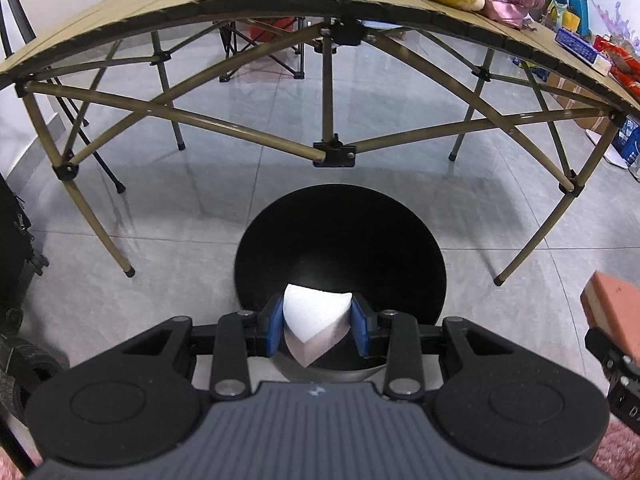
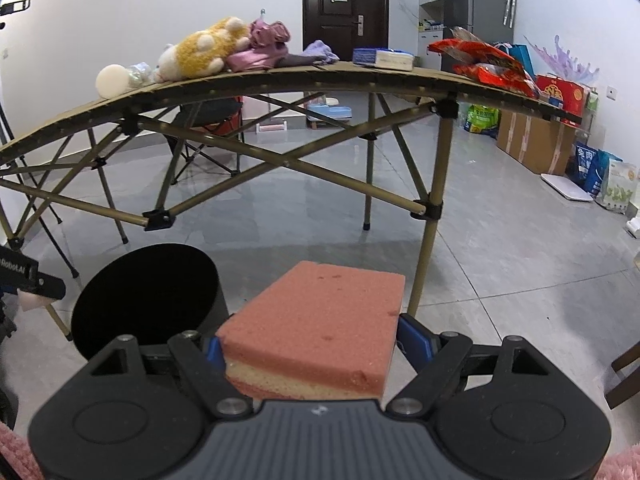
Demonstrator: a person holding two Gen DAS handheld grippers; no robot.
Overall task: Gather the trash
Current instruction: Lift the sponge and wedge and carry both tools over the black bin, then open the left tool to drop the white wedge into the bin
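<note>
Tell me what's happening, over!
Left gripper shut on white foam piece, above black bin. Right gripper shut on pink sponge, beside the bin. Nothing in the way.

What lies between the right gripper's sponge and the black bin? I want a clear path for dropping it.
In the right wrist view, only bare grey floor tile separates the pink sponge from the black bin; the table leg stands on the other side.

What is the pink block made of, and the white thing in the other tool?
The pink block looks like a sponge: its matte top is full of tiny holes, with a yellow layer showing on its side. The white piece looks like smooth, dense foam, matte with sharp cut edges, though it could be another soft material.
</note>
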